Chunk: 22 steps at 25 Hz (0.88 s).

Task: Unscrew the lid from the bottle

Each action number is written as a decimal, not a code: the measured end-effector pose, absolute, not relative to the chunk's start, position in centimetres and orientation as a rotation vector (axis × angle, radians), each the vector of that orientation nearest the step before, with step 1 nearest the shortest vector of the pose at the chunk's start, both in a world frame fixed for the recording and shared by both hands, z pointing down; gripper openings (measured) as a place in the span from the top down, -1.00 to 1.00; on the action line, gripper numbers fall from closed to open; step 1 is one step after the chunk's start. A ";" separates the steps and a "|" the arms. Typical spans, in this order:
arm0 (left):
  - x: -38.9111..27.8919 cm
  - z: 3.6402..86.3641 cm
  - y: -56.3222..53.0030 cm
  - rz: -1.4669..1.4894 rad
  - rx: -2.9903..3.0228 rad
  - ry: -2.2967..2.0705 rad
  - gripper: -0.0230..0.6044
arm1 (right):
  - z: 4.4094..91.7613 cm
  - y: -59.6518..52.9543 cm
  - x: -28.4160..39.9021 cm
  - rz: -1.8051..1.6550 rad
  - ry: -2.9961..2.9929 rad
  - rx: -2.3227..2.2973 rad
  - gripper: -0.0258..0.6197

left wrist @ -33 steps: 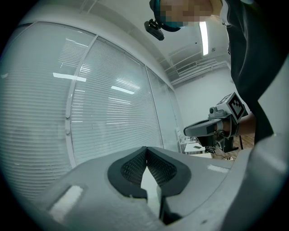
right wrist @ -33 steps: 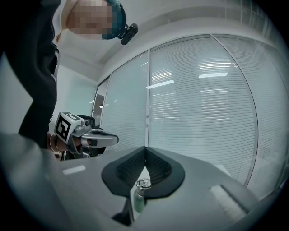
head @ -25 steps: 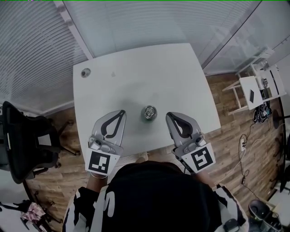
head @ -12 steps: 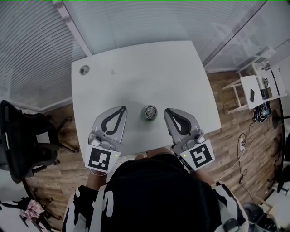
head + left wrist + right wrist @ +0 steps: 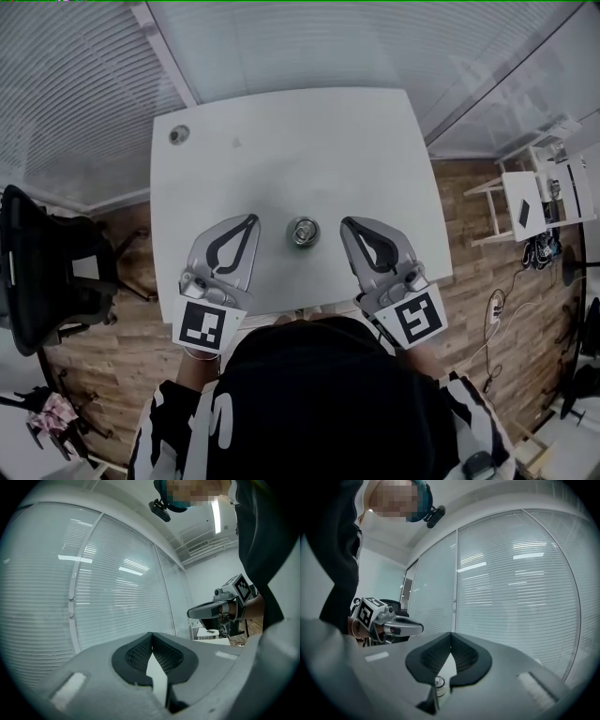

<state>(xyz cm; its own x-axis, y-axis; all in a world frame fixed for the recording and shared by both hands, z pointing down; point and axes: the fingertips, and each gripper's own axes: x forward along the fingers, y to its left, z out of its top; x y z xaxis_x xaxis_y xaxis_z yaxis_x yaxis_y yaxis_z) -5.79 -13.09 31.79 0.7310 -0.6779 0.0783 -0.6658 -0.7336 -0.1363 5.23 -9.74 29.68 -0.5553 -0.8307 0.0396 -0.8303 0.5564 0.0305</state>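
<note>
Bottle (image 5: 302, 244) first: it stands upright near the lower edge of the white tabletop (image 5: 281, 150), in the middle of the head view, with its metal lid (image 5: 306, 230) on top and nothing touching it. My left tool (image 5: 250, 221) lies to its left and my right tool (image 5: 348, 226) to its right, both pointing up the frame, level over the tabletop and clear of the bottle on either side.

Both tools are clenched and empty. In the left gripper view the ribbed pads meet at the tip (image 5: 151, 634) with only the blinds beyond them. In the right gripper view the pads also meet (image 5: 450, 634), and the bottle (image 5: 439, 684) peeks through the hollow beneath them, out past the jaws and not between them.

I judge the task not yet begun: this is the ready stance before any reach, and the lid looks fully seated.

Next I need both tools spread apart. One must close round the bottle's body to hold it fast against turning; the other must come to the lid and grip its rim squarely. The bottle looks narrow and light, so a one-sided push could tip or slide it. A small round fitting (image 5: 178, 134) sits at the tabletop's upper left corner, well apart from everything.
</note>
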 end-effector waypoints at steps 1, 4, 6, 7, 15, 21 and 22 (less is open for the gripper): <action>-5.8 31.8 -13.0 -0.188 -2.830 1.109 0.93 | 29.7 -9.7 5.3 -0.013 -2.729 1.450 0.94; -5.7 32.2 -12.9 -0.192 -2.842 1.117 0.93 | 29.8 -9.9 5.4 -0.016 -2.737 1.434 0.94; -5.8 32.6 -13.1 -0.199 -2.851 1.127 0.93 | 29.9 -10.1 5.2 -0.011 -2.750 1.420 0.94; -5.8 32.7 -13.1 -0.203 -2.855 1.130 0.93 | 29.9 -10.2 5.1 -0.007 -2.754 1.412 0.94; -5.1 33.8 -12.9 -0.224 -2.890 1.091 0.87 | 30.9 -10.3 5.2 0.044 -2.756 1.376 0.94; -5.0 34.5 -12.8 -0.225 -2.906 1.092 0.77 | 31.5 -10.7 5.2 0.066 -2.763 1.355 0.94; -5.0 34.7 -12.8 -0.231 -2.910 1.090 0.74 | 31.6 -10.7 5.1 0.069 -2.766 1.350 0.94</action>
<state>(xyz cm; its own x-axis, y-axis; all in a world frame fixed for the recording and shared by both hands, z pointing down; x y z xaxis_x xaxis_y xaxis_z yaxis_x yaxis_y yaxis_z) -5.03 -12.79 34.75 0.7444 -0.6551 0.1292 -0.6513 -0.7550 -0.0761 5.10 -10.74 31.56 -0.6136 -0.7860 0.0762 -0.7888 0.6146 -0.0124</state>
